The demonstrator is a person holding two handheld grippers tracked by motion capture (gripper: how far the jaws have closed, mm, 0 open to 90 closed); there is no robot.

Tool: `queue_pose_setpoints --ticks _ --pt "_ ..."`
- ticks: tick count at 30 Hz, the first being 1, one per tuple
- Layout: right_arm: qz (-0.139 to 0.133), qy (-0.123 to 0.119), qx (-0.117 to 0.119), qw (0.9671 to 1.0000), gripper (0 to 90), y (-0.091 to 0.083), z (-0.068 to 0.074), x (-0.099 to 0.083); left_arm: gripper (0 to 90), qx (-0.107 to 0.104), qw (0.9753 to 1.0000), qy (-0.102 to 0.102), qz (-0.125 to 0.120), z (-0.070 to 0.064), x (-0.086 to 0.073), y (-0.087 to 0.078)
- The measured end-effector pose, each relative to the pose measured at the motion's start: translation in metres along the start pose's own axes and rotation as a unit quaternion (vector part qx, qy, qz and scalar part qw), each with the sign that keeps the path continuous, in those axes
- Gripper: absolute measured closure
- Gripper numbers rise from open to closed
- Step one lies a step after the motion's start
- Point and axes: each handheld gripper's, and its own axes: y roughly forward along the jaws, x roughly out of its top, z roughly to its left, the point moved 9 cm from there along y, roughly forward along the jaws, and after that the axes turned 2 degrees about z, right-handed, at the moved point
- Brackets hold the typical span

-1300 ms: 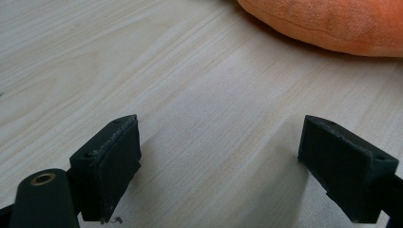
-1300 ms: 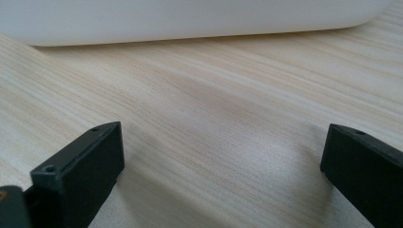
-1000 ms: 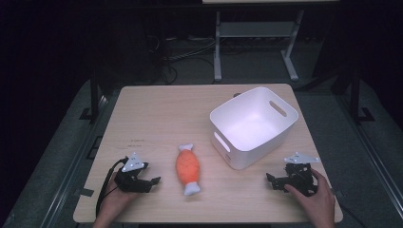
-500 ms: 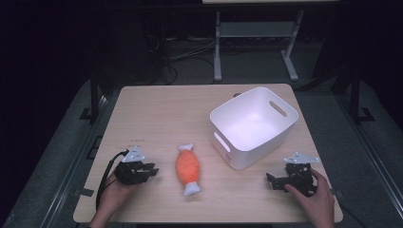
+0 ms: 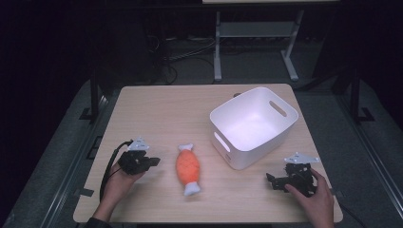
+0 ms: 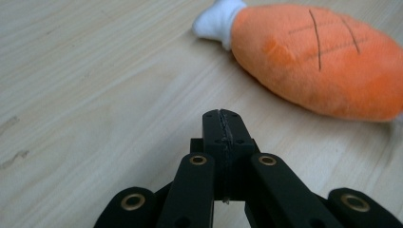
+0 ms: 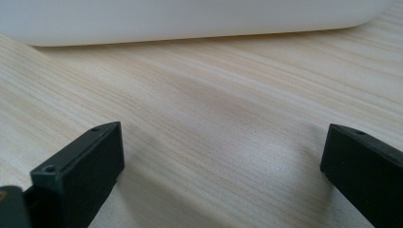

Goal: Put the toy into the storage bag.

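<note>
The soft orange plush fish with white ends [image 5: 188,168] lay on the pale wooden table [image 5: 180,114], just right of the left gripper [image 5: 153,162], whose jaws were pressed together (holding nothing). The right gripper [image 5: 272,179], jaws wide apart, rested near the white plastic bin [image 5: 254,126].

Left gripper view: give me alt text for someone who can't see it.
The left gripper, jaws shut on nothing, points across a pale wooden table toward an orange plush toy with a white end, lying just ahead to the upper right, untouched.
</note>
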Motion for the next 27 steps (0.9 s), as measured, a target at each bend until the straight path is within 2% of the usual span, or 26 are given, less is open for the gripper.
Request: queue_pose_setpoints --ticks 6,10,18,20,27 --pt "0.0 0.0 0.0 1.0 0.1 0.0 0.0 0.0 89.6 -0.001 1.0 0.003 -0.001 0.002 0.011 0.003" --pt "0.0 0.0 0.0 1.0 0.1 0.0 0.0 0.0 89.6 0.002 0.9998 0.016 0.007 0.005 0.021 0.008" --pt "0.001 0.001 0.0 1.0 0.1 0.001 0.0 0.001 89.6 -0.001 0.9997 0.02 0.01 0.007 0.033 0.017" --pt "0.001 0.001 0.0 1.0 0.1 0.001 -0.001 0.001 89.7 -0.004 0.9998 0.019 0.007 0.007 0.039 0.023" --pt "0.001 0.002 -0.001 1.0 0.1 0.001 -0.001 0.002 89.6 -0.004 0.9995 0.025 0.019 0.009 0.048 0.04"
